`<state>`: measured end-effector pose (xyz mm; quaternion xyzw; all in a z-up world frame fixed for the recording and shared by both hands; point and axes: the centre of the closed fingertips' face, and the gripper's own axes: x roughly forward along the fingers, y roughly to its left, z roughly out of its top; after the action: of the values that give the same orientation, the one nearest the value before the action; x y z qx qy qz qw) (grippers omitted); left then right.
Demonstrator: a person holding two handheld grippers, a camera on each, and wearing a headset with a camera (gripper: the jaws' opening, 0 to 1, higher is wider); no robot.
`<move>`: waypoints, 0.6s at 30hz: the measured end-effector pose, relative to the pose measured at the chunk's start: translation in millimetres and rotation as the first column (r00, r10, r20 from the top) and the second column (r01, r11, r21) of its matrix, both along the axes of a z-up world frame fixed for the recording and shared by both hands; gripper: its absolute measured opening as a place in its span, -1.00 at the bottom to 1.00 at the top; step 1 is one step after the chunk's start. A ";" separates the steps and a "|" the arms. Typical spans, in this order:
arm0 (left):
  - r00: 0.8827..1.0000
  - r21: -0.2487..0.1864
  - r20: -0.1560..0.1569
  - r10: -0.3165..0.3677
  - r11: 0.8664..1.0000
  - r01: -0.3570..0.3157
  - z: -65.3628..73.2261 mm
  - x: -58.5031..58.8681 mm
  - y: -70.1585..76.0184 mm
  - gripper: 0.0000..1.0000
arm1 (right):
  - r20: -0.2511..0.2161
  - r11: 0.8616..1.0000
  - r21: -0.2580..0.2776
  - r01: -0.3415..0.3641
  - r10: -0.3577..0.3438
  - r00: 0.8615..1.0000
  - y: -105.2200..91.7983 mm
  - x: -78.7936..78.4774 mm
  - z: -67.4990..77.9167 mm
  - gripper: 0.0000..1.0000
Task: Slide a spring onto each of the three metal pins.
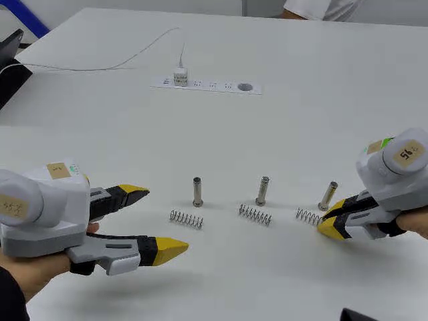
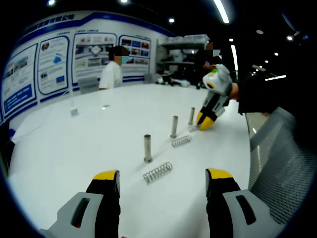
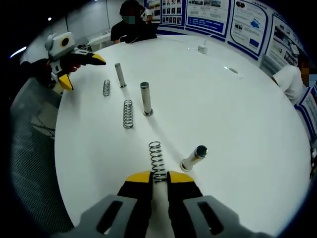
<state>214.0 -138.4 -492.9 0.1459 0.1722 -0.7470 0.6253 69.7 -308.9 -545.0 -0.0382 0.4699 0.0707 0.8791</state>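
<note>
right gripper point(image 3: 158, 177) pinching spring point(image 3: 156, 158), left gripper point(image 2: 161, 176) (jaws apart)

Head view looks down; gripper views face each other across pins point(image 1: 262, 190).

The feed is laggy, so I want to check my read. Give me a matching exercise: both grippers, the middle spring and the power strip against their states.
1 left gripper
2 right gripper
3 middle spring
4 power strip

a shut on the right spring
b lying flat by the middle pin
c open
d holds a plug

Pairs: 1-c, 2-a, 3-b, 4-d
</note>
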 end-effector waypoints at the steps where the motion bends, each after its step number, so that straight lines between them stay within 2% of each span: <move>1: 1.000 0.000 0.000 0.001 1.000 -0.001 0.1 0.2 0.1 0.43 | -0.001 1.000 0.002 0.001 -0.001 1.000 -1.1 0.2 -0.1 -0.74; 18: 1.000 -0.004 0.002 0.005 1.000 -0.005 3.2 1.6 1.1 0.41 | -0.003 1.000 0.007 -0.003 0.003 1.000 -0.6 -0.2 -0.2 -0.76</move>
<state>215.6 -137.2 -489.7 0.1448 0.1705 -0.7456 0.6277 69.6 -309.6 -545.2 -0.0356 0.4711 0.0736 0.8783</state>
